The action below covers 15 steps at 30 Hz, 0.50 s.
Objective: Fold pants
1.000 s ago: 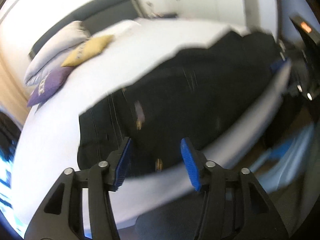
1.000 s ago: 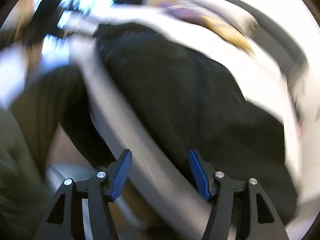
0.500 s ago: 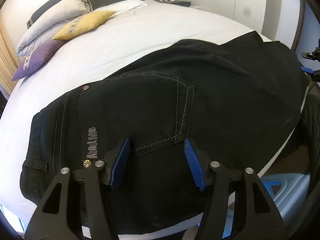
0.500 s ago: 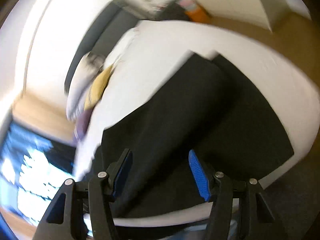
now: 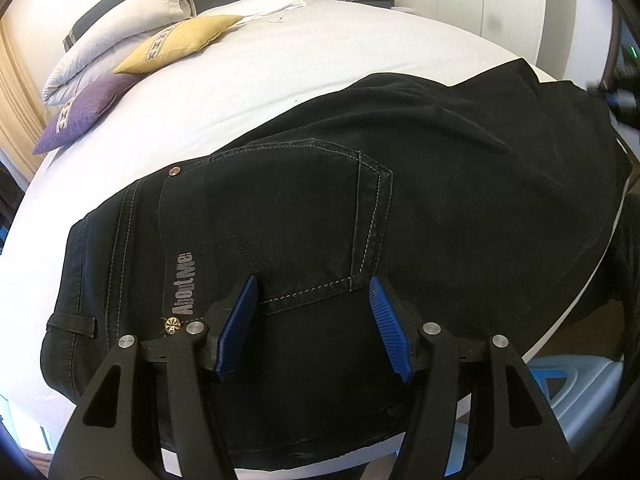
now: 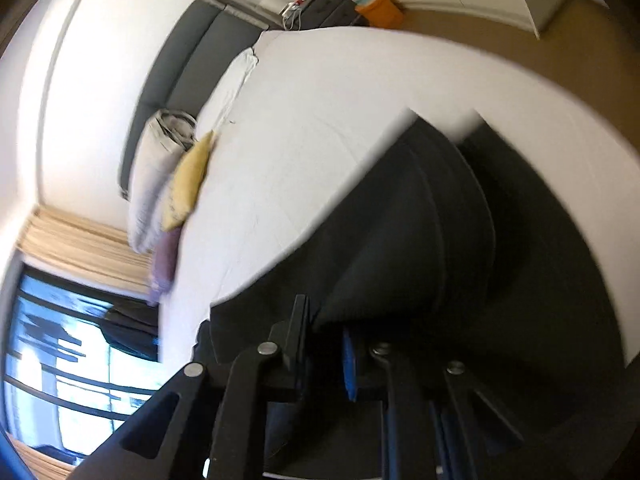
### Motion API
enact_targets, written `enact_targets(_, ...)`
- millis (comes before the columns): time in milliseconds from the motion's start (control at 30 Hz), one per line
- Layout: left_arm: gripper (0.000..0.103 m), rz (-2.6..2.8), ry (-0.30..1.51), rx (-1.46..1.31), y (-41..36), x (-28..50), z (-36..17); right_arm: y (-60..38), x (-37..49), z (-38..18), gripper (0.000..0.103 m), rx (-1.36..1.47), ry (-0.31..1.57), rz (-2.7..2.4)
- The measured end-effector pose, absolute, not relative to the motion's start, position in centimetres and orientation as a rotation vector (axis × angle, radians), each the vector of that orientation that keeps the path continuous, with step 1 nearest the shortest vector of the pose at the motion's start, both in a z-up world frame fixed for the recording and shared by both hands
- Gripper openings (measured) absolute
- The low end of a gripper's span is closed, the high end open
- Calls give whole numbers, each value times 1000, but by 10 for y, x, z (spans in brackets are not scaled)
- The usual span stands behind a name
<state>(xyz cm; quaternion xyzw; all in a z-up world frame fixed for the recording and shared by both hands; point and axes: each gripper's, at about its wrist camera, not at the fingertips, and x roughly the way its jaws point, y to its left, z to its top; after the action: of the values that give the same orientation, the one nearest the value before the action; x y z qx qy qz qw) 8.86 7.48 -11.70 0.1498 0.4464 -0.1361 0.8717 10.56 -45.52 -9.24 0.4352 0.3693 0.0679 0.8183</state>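
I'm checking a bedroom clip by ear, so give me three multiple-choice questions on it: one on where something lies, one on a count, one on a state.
1. Where is the yellow square fabric cushion?
A. on the floor
B. on the white bed, against the white pillows
C. on top of the black denim pants

2. How many coloured cushions lie on the bed?
A. one
B. two
C. four

3. How do the pants lie?
A. spread on the bed, stitched back pocket up
B. rolled into a ball
C. hanging on a hanger

Answers: 1 B, it leans on the pillows near the headboard. 2 B, one yellow and one purple cushion. 3 A, the pocket stitching faces the left wrist camera.
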Motion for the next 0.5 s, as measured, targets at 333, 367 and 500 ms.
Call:
enact_targets(333,57,-277,928,311,72,86,-118,-492,147,-51,103,1017,763,190)
enact_targets(367,58,-276,924,310,72,86,-119,-505,134,-55,103,1075,699,193)
enact_targets(500,58,-274,923,314,73,85,-120,-524,90,-81,98,1099,642,145)
